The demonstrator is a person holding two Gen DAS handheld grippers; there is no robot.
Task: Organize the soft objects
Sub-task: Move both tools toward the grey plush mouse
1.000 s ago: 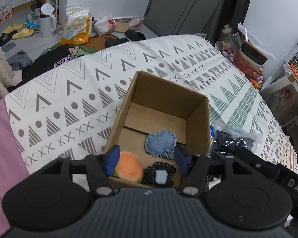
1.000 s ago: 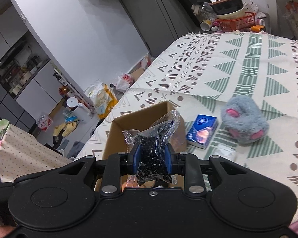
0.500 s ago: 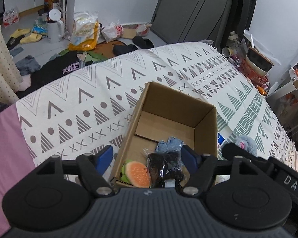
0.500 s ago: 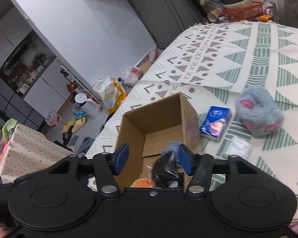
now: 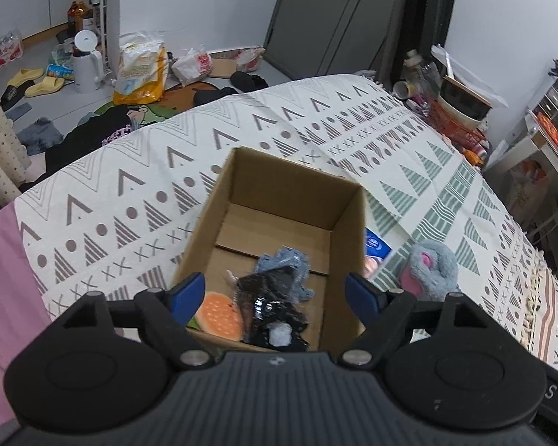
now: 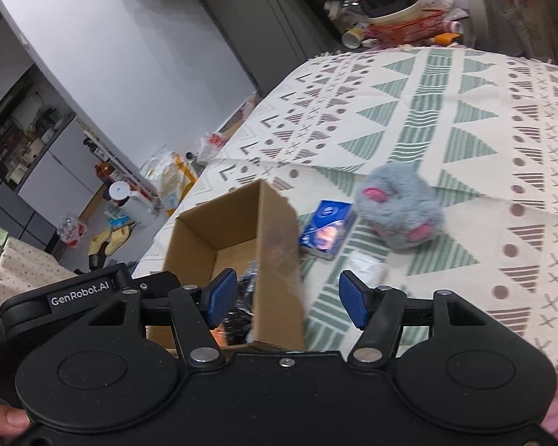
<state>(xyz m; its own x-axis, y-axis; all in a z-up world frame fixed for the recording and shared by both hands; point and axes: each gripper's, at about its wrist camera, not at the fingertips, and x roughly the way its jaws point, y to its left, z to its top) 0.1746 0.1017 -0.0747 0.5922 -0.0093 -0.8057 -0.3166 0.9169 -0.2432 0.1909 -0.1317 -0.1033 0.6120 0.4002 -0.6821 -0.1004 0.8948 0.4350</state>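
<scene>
An open cardboard box [image 5: 238, 186] stands on the patterned bedspread; it also shows in the right wrist view [image 6: 219, 223]. Inside lie an orange round plush [image 5: 219, 316], a blue denim piece [image 5: 284, 260] and a black item in a clear bag [image 5: 275, 308]. My left gripper [image 5: 275, 295] is open and empty above the box's near end. My right gripper [image 6: 286, 299] is open and empty over the box's right wall. A grey fluffy plush with pink ears [image 6: 400, 210] lies right of the box, also seen in the left wrist view [image 5: 429, 269].
A blue packet [image 6: 327, 228] lies between the box and the grey plush, with a small white packet [image 6: 364, 265] nearer me. The bedspread [image 5: 130, 193] edge drops to a cluttered floor [image 5: 93, 74] on the left. An orange basket with bowls [image 6: 401, 26] stands past the far end.
My right gripper opened and let the black bagged item drop into the box, then swung right. My left gripper pulled back and opened wider.
</scene>
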